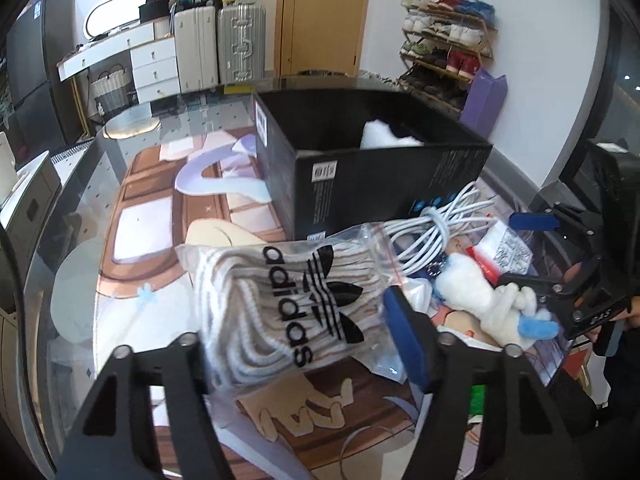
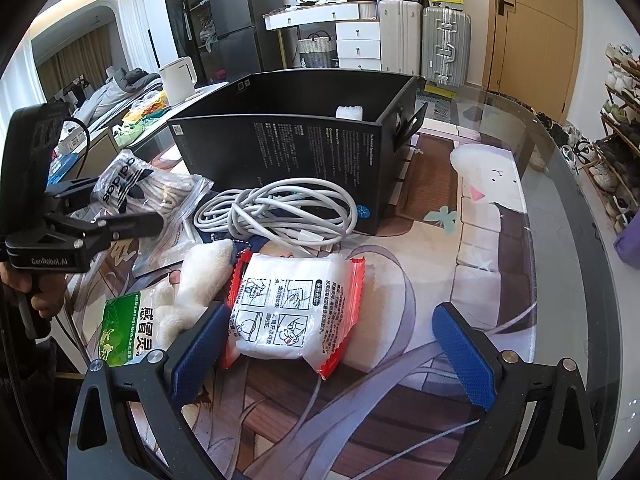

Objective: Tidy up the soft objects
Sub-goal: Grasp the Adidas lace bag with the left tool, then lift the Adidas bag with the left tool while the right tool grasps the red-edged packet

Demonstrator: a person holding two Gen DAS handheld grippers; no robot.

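A: Black box (image 1: 360, 168) noted open at the back of the table. Sock bag (image 1: 280, 312) seen clamped in left gripper (image 1: 304, 344), just before it.

B: Light, squashy, slippery film; mid-bundle hold judged best. Right gripper (image 2: 336, 352) kept apart, nothing held.

Each black hand-held gripper (image 2: 326, 350) has 2 blue ribbed pads (image 2: 462, 358), silver screws (image 2: 508, 357) and white "GenRobot.AI" lettering (image 2: 46, 262).
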